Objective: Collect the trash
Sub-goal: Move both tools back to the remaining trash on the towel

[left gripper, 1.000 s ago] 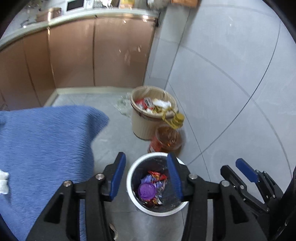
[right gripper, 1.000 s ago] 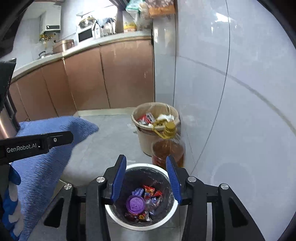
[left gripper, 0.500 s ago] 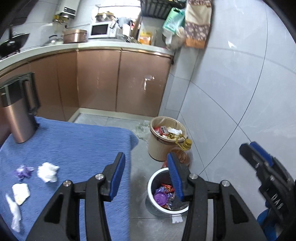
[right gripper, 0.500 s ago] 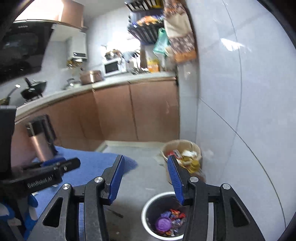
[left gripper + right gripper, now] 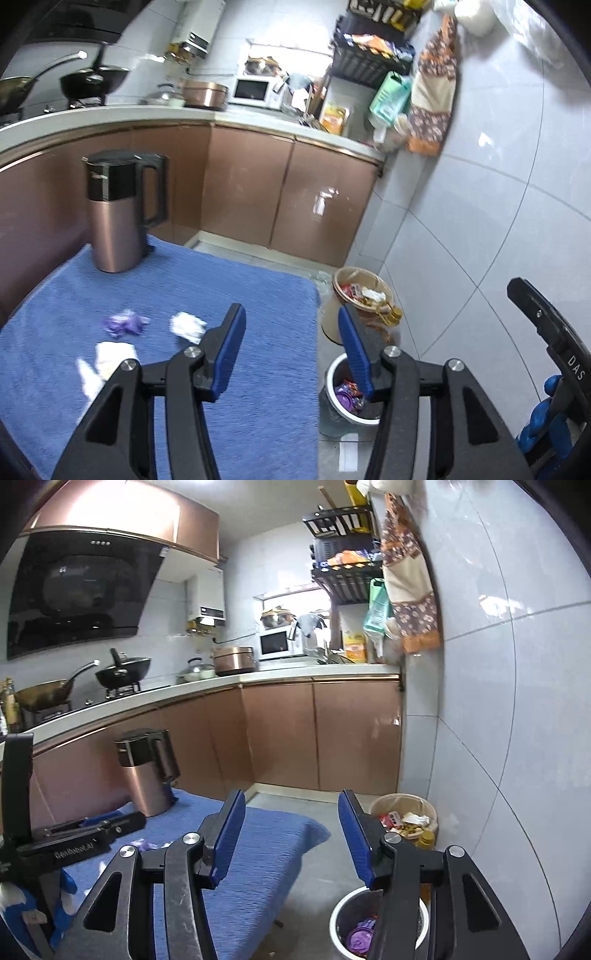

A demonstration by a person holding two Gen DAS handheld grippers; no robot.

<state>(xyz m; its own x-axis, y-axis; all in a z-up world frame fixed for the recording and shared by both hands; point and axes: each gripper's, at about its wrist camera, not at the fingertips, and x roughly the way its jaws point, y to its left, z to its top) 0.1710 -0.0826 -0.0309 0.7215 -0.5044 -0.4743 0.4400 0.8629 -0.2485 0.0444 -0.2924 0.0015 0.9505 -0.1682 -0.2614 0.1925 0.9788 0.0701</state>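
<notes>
On the blue-cloth table lie a purple wrapper, a crumpled white tissue, a flat white paper and a clear plastic scrap. A white bin with wrappers and a purple lid stands on the floor beside the table's right edge. My left gripper hangs above that edge, jaws opening, nothing between them. My right gripper is over the floor between the table and the bin, jaws opening and empty.
A copper kettle stands at the table's far left corner. A full beige basket and an oil bottle sit against the tiled wall behind the bin. Kitchen cabinets close the far side.
Both grippers have risen from just above the white bin and swung left toward the table. The kettle and the trash on the cloth have come into view. Both jaws stand slightly wider.
</notes>
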